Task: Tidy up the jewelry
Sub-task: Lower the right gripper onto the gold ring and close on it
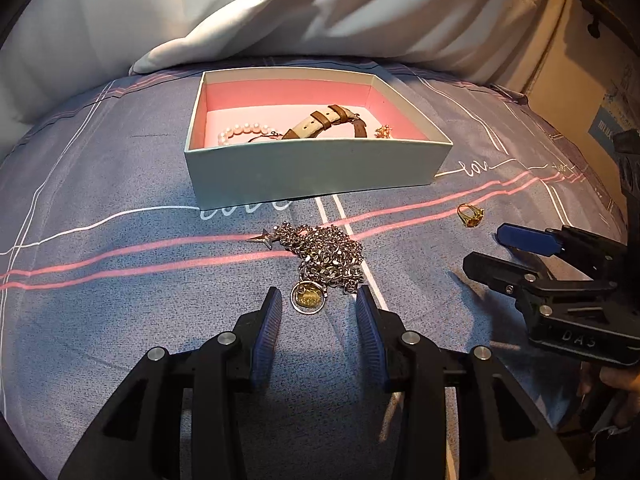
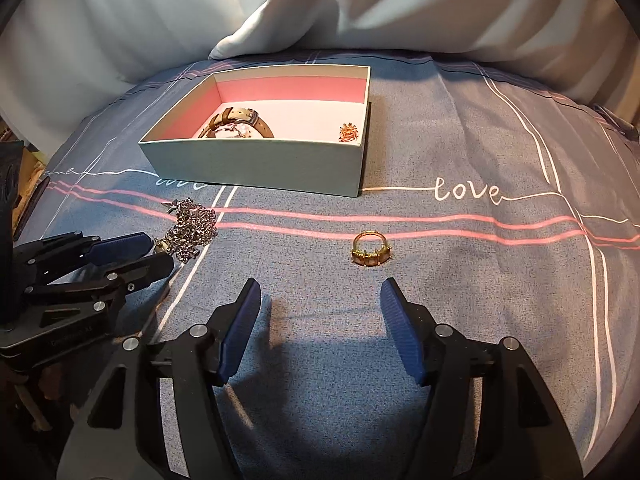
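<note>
A pale box (image 1: 316,166) with a pink lining stands on the bed; it also shows in the right wrist view (image 2: 256,166). Inside lie a brown-strapped watch (image 1: 320,122), a pearl bracelet (image 1: 240,134) and a small gold ornament (image 1: 384,132). A silver chain necklace (image 1: 328,254) with a round pendant (image 1: 307,299) lies just before my open left gripper (image 1: 318,300). A gold ring (image 2: 370,250) lies on the cover a little ahead of my open, empty right gripper (image 2: 320,292). The ring (image 1: 470,215) shows in the left wrist view too.
The bed cover (image 2: 460,280) is blue-grey with white and pink lines and "love" lettering. A white pillow and bedding (image 1: 320,12) lie behind the box. A cardboard box (image 1: 580,80) stands at the far right.
</note>
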Tool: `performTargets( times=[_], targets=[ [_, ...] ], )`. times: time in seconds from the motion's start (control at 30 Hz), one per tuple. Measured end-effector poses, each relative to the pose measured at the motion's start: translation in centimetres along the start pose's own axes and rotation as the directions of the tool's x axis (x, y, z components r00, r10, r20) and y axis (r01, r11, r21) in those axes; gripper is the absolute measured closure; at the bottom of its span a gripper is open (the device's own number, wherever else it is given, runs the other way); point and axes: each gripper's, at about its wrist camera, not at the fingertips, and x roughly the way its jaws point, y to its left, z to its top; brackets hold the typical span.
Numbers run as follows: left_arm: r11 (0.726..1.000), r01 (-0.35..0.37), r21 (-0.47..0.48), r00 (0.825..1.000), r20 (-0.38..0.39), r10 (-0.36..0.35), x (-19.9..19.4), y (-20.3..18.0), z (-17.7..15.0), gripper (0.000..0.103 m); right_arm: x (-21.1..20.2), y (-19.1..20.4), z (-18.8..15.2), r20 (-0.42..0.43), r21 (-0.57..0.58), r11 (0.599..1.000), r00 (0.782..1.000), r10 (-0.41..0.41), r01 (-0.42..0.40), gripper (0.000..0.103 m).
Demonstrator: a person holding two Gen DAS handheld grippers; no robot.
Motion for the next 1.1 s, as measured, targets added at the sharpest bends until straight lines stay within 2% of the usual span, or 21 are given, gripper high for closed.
performTargets(
  times=[0.17,0.27,0.37,0.43,0.6,0.7,0.83,1.1],
  targets=[
    [1.0,-0.006,0.018,1.0,0.019,0.006,0.3,-0.3,-0.2,0.065,0.1,-0.8,-0.1,0.008,0.037,0.999,1.0,0.001,-0.001,0.04],
    [1.0,-0.005,0.021,1.0,0.024,0.005,0.3,-0.1,-0.4,0.084,0.1,-1.1,-0.1,0.013,0.044,0.999,1.0,0.004,-0.005,0.04],
    [1.0,0.012,0.011,1.0,0.029,-0.013,0.2,0.0,-0.4,0.084,0.3,-1.0,0.0,0.016,0.032,0.999,1.0,-0.001,0.001,0.04],
    [1.0,0.021,0.019,0.999,0.036,-0.022,0.0,-0.2,-0.4,0.098,0.5,-1.0,0.2,0.013,0.024,1.0,1.0,-0.007,0.007,0.04],
    [0.999,0.01,0.036,1.0,0.029,-0.011,-0.2,-0.6,-0.5,0.097,0.8,-1.1,0.6,0.011,0.022,1.0,1.0,0.008,-0.009,0.04],
    [1.0,0.017,0.01,1.0,0.024,-0.017,-0.8,-0.1,-0.7,0.097,0.7,-1.2,0.5,0.015,0.027,0.999,1.0,0.016,-0.016,0.04],
    [1.0,-0.005,0.031,0.997,0.071,0.003,-2.0,0.0,-0.8,0.098,0.7,-1.2,0.3,0.017,0.031,0.999,1.0,0.021,-0.021,0.04],
    [0.999,0.029,-0.017,0.996,0.08,-0.028,-2.6,0.9,-0.4,0.098,1.0,-1.0,0.5,0.008,0.015,0.999,0.999,0.031,-0.031,0.04]
  ],
)
